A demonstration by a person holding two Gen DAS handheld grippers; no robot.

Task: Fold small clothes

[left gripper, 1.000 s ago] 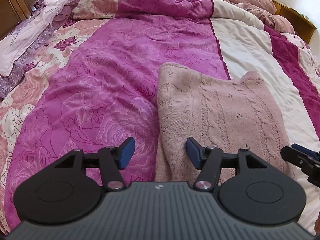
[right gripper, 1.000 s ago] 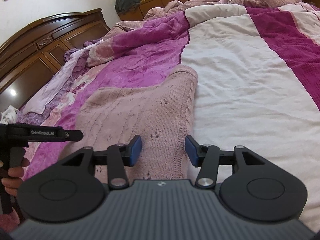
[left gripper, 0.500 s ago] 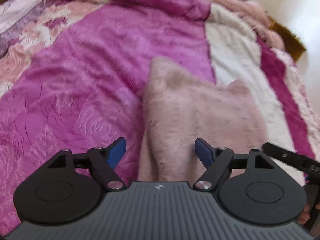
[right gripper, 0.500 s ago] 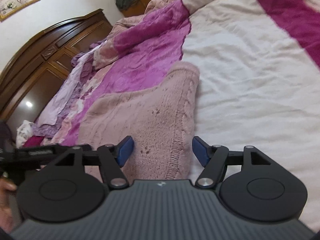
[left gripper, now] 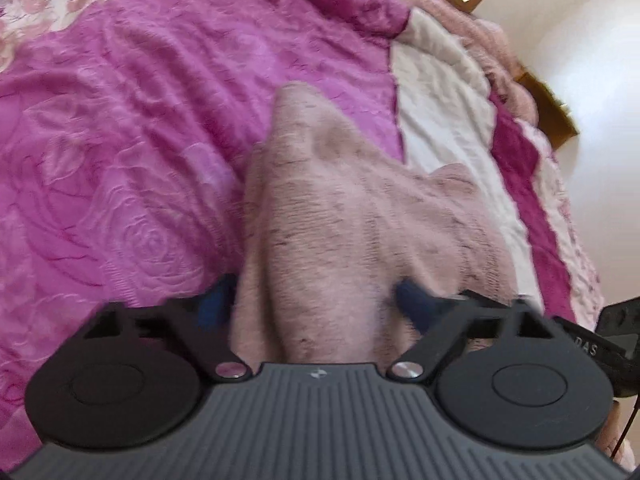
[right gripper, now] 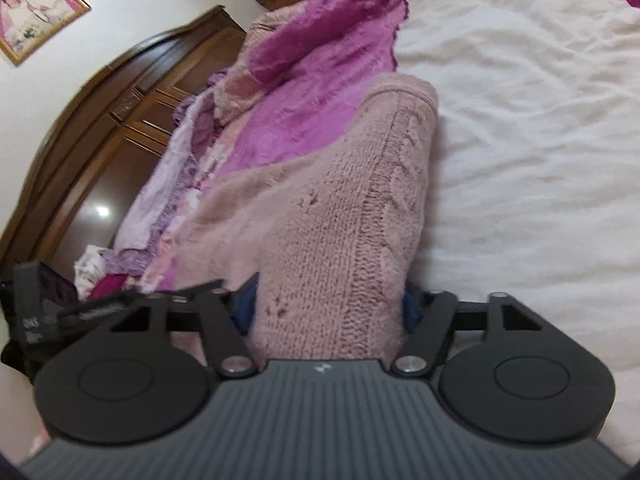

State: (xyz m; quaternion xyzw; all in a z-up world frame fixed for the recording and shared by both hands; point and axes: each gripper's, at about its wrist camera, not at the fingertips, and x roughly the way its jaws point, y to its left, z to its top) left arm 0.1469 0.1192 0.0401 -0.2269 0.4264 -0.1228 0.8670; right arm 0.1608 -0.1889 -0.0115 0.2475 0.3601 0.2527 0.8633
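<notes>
A pale pink knitted garment (left gripper: 360, 220) lies folded on the bed; it also shows in the right wrist view (right gripper: 340, 208). My left gripper (left gripper: 316, 308) is open, its blue pads on either side of the garment's near left edge, with the knit bunched between them. My right gripper (right gripper: 328, 304) is open too, its pads straddling the near right edge, where the cable-knit border runs. The near hem is hidden under both gripper bodies. The other gripper shows at each view's edge, the right one (left gripper: 612, 344) and the left one (right gripper: 80, 312).
The bed carries a magenta rose-quilted cover (left gripper: 120, 160) on the left and a white panel (right gripper: 520, 120) on the right. A dark wooden headboard (right gripper: 100, 128) and loose lilac cloth (right gripper: 160, 208) lie far left. A framed picture (right gripper: 36, 12) hangs on the wall.
Both grippers have moved forward and down over the garment's near edge and opened wider. The knit now sits between each pair of pads. The views have tilted.
</notes>
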